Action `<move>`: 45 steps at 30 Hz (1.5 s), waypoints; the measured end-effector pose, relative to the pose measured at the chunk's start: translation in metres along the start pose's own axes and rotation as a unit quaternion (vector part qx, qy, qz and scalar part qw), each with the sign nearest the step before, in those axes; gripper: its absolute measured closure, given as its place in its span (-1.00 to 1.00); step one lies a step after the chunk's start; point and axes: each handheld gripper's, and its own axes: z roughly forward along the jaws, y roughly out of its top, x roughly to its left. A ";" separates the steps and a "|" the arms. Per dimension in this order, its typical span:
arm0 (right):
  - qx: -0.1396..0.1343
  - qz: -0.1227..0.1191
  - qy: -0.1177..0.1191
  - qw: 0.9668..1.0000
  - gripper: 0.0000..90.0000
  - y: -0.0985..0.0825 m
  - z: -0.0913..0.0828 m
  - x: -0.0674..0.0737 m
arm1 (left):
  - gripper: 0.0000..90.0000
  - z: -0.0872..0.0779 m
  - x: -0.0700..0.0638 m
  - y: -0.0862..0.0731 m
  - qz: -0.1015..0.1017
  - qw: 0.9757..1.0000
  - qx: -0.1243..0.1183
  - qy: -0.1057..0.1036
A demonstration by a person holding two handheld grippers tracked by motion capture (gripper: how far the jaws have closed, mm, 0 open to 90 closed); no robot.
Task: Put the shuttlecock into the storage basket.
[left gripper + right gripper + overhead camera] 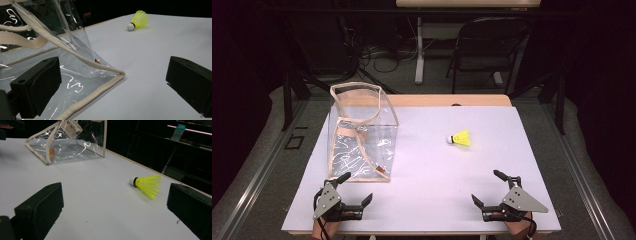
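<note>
A yellow shuttlecock (460,138) with a white cork lies on its side on the white table (427,170), right of centre. A clear plastic bag (361,134) with beige trim and straps stands upright at the left. My left gripper (358,187) rests open at the near left edge, just in front of the bag's near corner (121,73), nothing between its jaws. At the near right edge my right gripper (486,186) is open and empty. In the right gripper view the shuttlecock (147,185) lies ahead between the jaws, well beyond them, with the bag (67,142) farther off.
A dark folding chair (489,45) and a table leg (419,50) stand on the floor beyond the table's far edge. A wooden strip (452,100) shows along the table's far side. A teal bottle (178,131) stands on a distant shelf.
</note>
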 end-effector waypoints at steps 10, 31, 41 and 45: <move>0.008 0.005 -0.004 1.000 -0.99 -0.002 0.003 -0.002 | -1.00 0.001 0.001 0.000 0.000 1.000 0.001 0.000; 0.049 0.023 0.001 0.999 -0.99 -0.004 0.026 -0.007 | -1.00 0.005 0.001 0.001 0.001 1.000 0.002 -0.009; 0.077 0.029 -0.002 0.997 -0.99 -0.003 0.042 -0.012 | -1.00 0.007 -0.001 0.001 0.008 1.000 0.005 -0.015; 0.095 0.037 -0.003 0.995 -1.00 -0.004 0.050 -0.016 | -1.00 0.007 -0.001 0.001 0.009 1.000 0.005 -0.015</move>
